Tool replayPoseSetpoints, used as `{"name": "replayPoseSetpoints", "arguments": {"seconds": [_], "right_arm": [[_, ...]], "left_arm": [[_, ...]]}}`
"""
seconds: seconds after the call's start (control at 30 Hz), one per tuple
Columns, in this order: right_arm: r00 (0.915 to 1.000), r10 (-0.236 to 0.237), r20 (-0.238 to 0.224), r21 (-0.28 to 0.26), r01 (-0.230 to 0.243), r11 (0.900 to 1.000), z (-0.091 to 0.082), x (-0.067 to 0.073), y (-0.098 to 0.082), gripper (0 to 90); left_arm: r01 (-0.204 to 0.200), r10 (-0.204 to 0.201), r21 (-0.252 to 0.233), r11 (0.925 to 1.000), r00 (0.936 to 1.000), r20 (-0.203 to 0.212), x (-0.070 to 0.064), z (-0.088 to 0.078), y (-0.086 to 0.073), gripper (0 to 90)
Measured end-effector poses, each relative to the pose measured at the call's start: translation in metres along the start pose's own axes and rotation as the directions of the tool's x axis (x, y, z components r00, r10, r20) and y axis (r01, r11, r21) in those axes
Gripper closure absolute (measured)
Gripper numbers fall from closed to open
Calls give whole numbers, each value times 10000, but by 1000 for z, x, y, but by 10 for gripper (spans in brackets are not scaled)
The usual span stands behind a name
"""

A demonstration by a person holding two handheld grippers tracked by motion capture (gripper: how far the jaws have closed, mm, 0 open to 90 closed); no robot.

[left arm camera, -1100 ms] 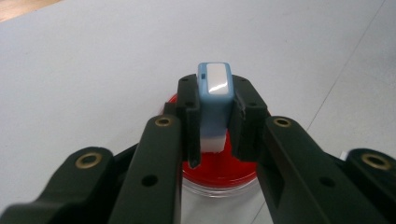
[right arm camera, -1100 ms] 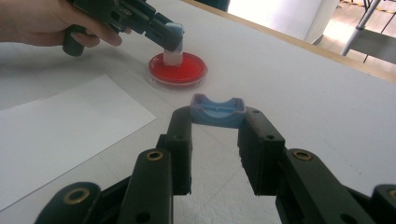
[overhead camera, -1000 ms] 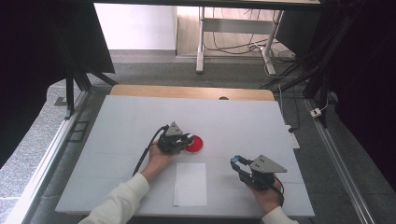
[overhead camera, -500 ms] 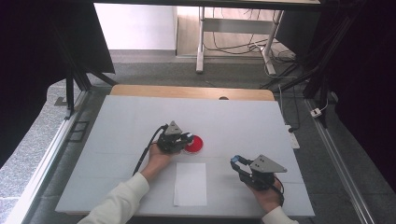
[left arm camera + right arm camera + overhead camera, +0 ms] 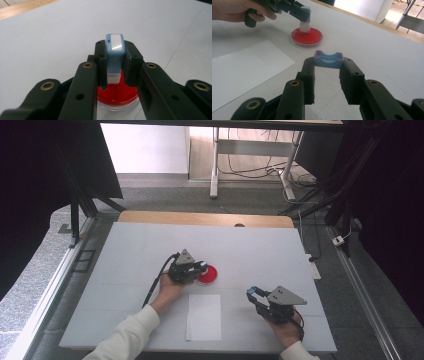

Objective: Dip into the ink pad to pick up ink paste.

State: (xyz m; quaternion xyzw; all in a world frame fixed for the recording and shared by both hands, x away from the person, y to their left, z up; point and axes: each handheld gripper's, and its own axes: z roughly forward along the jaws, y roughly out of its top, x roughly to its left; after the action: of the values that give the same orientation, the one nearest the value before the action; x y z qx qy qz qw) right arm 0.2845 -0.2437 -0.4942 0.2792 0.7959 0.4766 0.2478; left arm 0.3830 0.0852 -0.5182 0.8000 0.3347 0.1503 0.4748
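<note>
1. The left tool (image 5: 115,72) is clamped on a pale blue stamp (image 5: 115,53), its white pad end lowered into the red ink of a shallow round dish (image 5: 117,96).
2. In the high view, the left tool (image 5: 200,269) sits at the dish's (image 5: 209,274) near-left edge, mid-worktop, the hand (image 5: 169,292) behind it.
3. The right tool (image 5: 327,65) grips a small blue cap (image 5: 328,58), apparently the stamp's cover, between its tips, held off to the person's right, well apart from the dish (image 5: 307,37).
4. A blank white sheet of paper (image 5: 204,316) lies flat on the white worktop (image 5: 135,250), just in front of the dish and between the two hands.
5. Judged from this: the cap is off and the stamp is taking ink; the sheet bears no mark yet.
6. Left to do, it seems: lift the stamp, press it on the paper, then perhaps recap it.
</note>
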Motion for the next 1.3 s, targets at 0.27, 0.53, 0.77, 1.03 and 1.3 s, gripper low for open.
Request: {"name": "replayPoseSetpoints", "arguments": {"seconds": [0.27,0.53,0.77,1.03,1.3], "right_arm": [[10000,11,0,18,-11,10000,0,0,0,663],[10000,-47,49,10,46,10000,0,0,0,663],[10000,-52,55,-10,52,10000,0,0,0,663],[10000,-51,48,-14,51,10000,-1,-1,0,663],[10000,-66,24,-11,66,10000,-1,0,0,663]], "left_arm": [[127,-121,-338,9993,9998,186,1,-13,7,757],[103,-75,-545,9985,9986,523,0,-29,14,756],[160,-94,-734,9972,9959,900,0,-43,19,756],[166,-50,-830,9964,9904,1380,-2,-53,23,756],[122,28,-847,9963,9846,1747,-7,-62,24,756]]}}
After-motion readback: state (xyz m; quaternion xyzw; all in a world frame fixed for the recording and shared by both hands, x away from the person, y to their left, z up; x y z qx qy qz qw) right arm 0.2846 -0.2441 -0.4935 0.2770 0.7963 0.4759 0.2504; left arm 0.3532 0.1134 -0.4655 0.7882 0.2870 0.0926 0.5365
